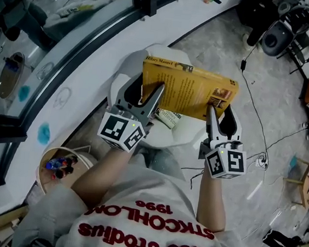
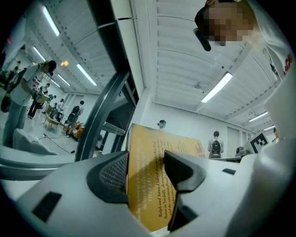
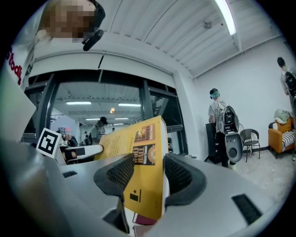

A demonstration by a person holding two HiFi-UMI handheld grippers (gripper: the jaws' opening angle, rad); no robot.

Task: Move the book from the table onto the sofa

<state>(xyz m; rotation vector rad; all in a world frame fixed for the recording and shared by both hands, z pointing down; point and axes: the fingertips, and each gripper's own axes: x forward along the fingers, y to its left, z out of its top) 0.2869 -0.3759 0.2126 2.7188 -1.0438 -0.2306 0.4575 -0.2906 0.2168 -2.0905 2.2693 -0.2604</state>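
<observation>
Left gripper (image 2: 145,169): its jaws are partly apart and clamped on the near left corner of a yellow book (image 2: 148,185), pads pressed to both covers. Right gripper (image 3: 144,173): its jaws are set likewise, gripping the near right corner of the same book, whose white page edge shows beside one pad.

From the head view, the book (image 1: 188,88) hangs in the air between the left gripper (image 1: 146,89) and the right gripper (image 1: 221,109), above a white rounded surface (image 1: 128,63). Whether that surface is the worktop or a seat cannot be told. A small printed packet (image 1: 168,118) lies on it, just under the book's near edge. No sofa can be made out for certain.

Judgement on the carry: both hands should travel together at the same spacing and height, so the book neither twists nor slides from the corner grips. It is best laid flat on the cushion before either pair of jaws opens.

The book's long axis runs left to right across the person, dipping slightly to the right. Its printed yellow face tilts up toward the person, and the edge bearing the author's name points away.
</observation>
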